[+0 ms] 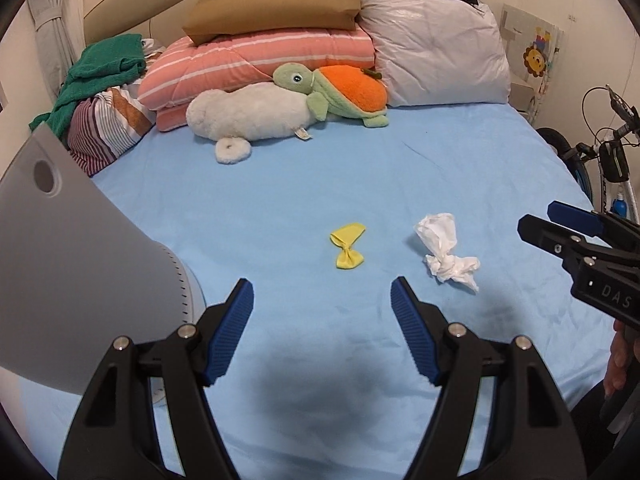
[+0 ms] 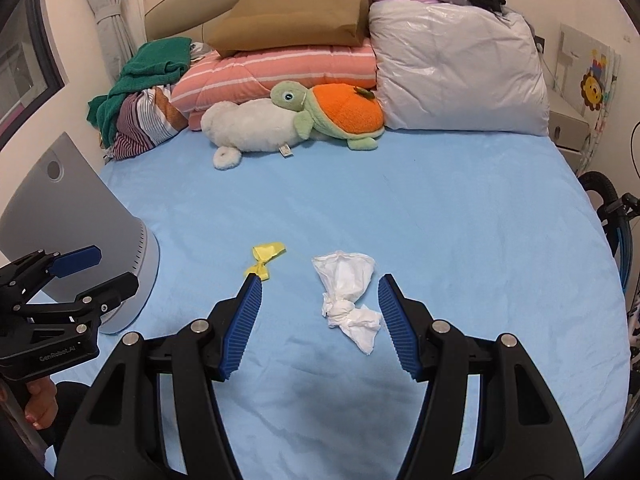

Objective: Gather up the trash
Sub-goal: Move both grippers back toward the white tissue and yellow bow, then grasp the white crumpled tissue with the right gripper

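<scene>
A twisted yellow wrapper point(image 1: 347, 249) point(image 2: 266, 258) and a crumpled white tissue point(image 1: 446, 249) point(image 2: 349, 298) lie on the blue bed sheet point(image 1: 360, 176). My left gripper point(image 1: 322, 286) hovers open just short of the yellow wrapper, nothing between its fingers. My right gripper point(image 2: 319, 282) is open above the sheet, with the white tissue lying between and just ahead of its blue pads, untouched. Each gripper shows at the edge of the other's view: the right one point(image 1: 560, 222), the left one point(image 2: 106, 268).
A grey bin with a slanted lid point(image 1: 80, 264) point(image 2: 76, 224) stands at the bed's left. Plush toys point(image 1: 288, 108), folded quilts, a brown paper bag and a big pillow crowd the head of the bed. A bicycle point(image 1: 608, 160) is at the right.
</scene>
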Tool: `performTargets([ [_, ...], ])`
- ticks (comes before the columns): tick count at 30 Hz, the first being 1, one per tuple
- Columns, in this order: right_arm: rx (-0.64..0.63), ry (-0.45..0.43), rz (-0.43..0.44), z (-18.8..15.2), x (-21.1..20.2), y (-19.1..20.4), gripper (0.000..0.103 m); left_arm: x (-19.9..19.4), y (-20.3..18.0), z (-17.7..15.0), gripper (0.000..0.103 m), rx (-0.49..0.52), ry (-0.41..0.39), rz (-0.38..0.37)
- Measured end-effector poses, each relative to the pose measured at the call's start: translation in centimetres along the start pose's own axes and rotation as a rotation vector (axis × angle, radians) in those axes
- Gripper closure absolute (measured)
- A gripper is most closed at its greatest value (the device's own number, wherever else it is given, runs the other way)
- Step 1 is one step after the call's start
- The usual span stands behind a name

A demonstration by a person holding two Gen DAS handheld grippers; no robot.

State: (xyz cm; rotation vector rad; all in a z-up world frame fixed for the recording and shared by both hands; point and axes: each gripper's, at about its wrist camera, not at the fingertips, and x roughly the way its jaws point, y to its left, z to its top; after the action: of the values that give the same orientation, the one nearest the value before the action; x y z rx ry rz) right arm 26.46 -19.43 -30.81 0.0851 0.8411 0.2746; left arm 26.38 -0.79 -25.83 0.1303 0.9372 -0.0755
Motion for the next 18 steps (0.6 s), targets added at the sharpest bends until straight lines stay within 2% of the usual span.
performTargets([
  [9, -0.028, 0.075, 0.000, -0.3, 6.4, -1.1, 0.044, 6.8, -1.0, 0.4, 0.032, 0.005, 0.099, -0.020],
  [18, -0.061, 0.155, -0.014, -1.0, 13.0, -1.2, 0.047, 13.7, -0.5, 0.6, 0.032, -0.009, 0.191, -0.032],
])
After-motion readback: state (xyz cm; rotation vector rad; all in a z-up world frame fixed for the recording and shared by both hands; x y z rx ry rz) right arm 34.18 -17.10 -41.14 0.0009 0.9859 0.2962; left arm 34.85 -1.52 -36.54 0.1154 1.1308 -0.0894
